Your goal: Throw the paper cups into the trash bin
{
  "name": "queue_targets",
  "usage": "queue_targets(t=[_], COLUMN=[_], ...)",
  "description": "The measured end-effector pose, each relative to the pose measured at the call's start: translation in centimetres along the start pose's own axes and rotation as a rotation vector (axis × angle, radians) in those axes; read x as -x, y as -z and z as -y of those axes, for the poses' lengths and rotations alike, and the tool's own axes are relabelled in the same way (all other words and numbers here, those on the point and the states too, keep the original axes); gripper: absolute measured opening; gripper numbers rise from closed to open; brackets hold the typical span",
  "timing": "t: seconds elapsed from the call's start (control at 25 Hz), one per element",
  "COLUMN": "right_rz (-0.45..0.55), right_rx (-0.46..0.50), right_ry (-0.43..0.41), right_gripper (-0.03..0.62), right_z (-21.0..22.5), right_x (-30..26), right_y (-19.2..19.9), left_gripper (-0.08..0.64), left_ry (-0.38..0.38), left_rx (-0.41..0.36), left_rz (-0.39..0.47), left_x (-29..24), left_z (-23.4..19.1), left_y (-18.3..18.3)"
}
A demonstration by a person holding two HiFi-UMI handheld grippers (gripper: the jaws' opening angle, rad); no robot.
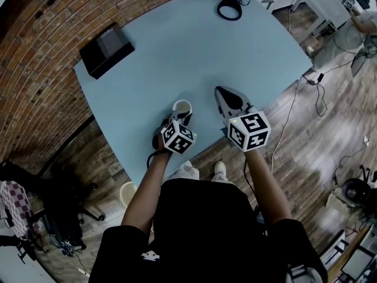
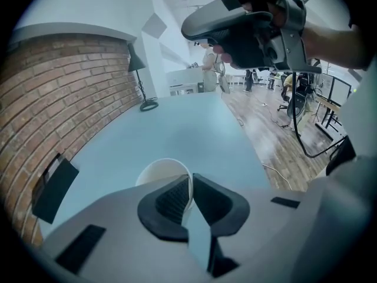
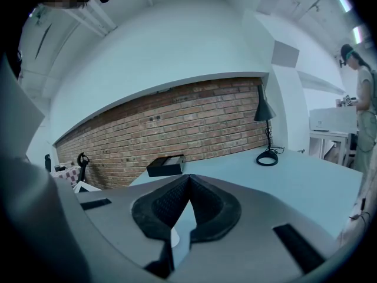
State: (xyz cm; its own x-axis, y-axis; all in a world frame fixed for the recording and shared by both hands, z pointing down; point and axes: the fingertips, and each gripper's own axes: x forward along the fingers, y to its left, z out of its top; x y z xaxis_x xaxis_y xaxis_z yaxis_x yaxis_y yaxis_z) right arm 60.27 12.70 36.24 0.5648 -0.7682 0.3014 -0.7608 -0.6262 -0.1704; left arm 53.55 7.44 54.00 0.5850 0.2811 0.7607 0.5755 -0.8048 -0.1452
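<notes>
One upright paper cup [image 2: 156, 172], rim pinched by the left gripper [image 2: 189, 181]

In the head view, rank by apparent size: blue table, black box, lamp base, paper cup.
1. blue table
2. black box
3. lamp base and paper cup: alike, unranked; the left gripper hides part of the cup.

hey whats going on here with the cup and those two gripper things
A person at the light blue table has a gripper in each hand. The left gripper is clamped on the rim of a white paper cup near the table's edge. The right gripper is shut and empty, held beside it. A pale round container on the floor may be the trash bin.
</notes>
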Motion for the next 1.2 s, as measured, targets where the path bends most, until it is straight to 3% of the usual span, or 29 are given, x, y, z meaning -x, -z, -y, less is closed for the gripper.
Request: queue_targets(t=[0.16, 0.56, 0.8, 1.2], right_rz=[0.001, -0.002, 0.015, 0.047], right_rx=[0.006, 0.034, 0.079, 0.115], right_ry=[-0.01, -0.05, -0.073, -0.172], right_gripper=[0.003, 0.003, 0.003, 0.003], right_z=[-0.2, -1.1, -2.1, -4.6], right_x=[0.2, 1.5, 2.5, 4.3], right_y=[-0.1, 0.2, -0.4, -1.6], left_gripper=[0.031, 0.031, 0.031, 0.031], left_ry=[-0.026, -0.105, -0.141, -0.27], left_rx=[0.004, 0.11, 0.2, 0.263], left_rz=[0.032, 0.116, 0.237, 0.377], left_x=[0.9, 4.0, 7.3, 13.7], left_z=[-0.4, -0.6, -0.6, -0.8], left_y=[-1.0, -2.4, -4.6, -7.3])
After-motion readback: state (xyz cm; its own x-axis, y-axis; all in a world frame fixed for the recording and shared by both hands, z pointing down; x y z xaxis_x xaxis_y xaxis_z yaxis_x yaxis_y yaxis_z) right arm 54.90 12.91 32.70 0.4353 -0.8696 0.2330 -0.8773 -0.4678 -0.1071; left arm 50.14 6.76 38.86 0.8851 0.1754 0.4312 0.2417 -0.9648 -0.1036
